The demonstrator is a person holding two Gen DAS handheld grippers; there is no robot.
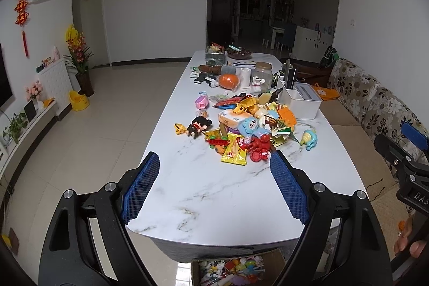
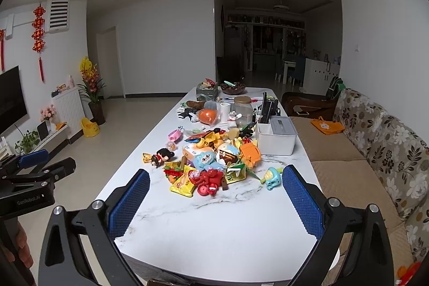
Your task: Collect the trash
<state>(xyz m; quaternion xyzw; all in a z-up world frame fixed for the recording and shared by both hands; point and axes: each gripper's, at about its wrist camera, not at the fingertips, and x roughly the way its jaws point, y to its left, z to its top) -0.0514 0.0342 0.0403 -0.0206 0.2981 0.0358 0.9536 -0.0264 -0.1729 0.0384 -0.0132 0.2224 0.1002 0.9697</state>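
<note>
Both poised at the near end of the surface (image 1: 214, 195), nothing picked up yet. Left hand-held gripper (image 1: 214, 165) with jaws wide apart, holding nothing; right hand-held gripper (image 2: 215, 184) likewise spread and bare. Ahead, in the middle of the surface, a heap of toys and wrappers. Nearest edge of that heap: a yellow snack wrapper (image 1: 234, 153), lying flat, touching a red toy (image 1: 258, 148) on its right. Looks like the obvious first piece of trash. Best approached low and from the near side, one pad slid under the wrapper's free near edge, since thin foil lying flat probably gives little to pinch from above. Worth keeping clear of the red toy, or both come up together. A green wrapper (image 1: 281, 137) sits further right in the heap, half buried, better left for later. Below the near edge of the surface, a cardboard box (image 1: 238, 268) on the floor, already holding toys. No bin for trash in view.
</note>
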